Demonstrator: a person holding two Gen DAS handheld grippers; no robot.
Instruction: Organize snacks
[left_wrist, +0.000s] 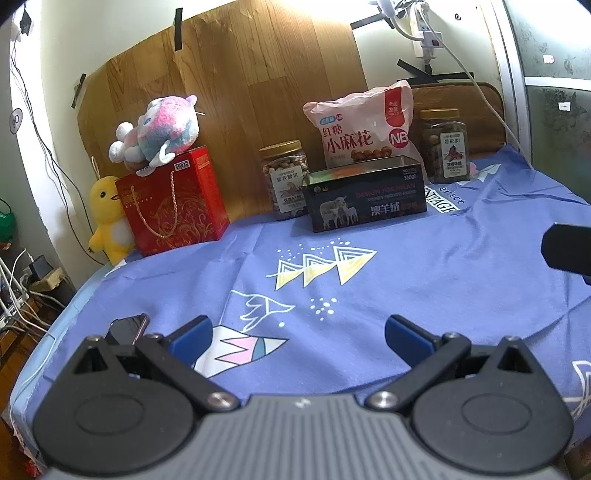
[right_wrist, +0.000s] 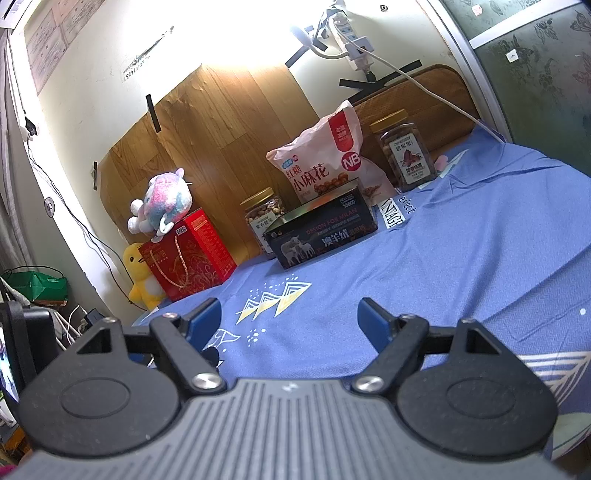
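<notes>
Left wrist view: snacks wait at the back of the desk, both tools empty.

Blue printed cloth (left_wrist: 406, 258) covers the desk, and largest on it is the red gift box (left_wrist: 173, 203) at the far left, carrying a plush toy (left_wrist: 162, 127). Next comes the open black box (left_wrist: 365, 194), apparently the container. Touching its rear stands the pink snack bag (left_wrist: 364, 123), with one nut jar (left_wrist: 284, 177) just beside the box's left end and another nut jar (left_wrist: 445, 146) behind its right end. Nothing seems sorted yet; judging by this, all packing remains. Left hand-held gripper (left_wrist: 299, 334) and right hand-held gripper (right_wrist: 290, 321) both hover released, well apart from the snacks.
</notes>
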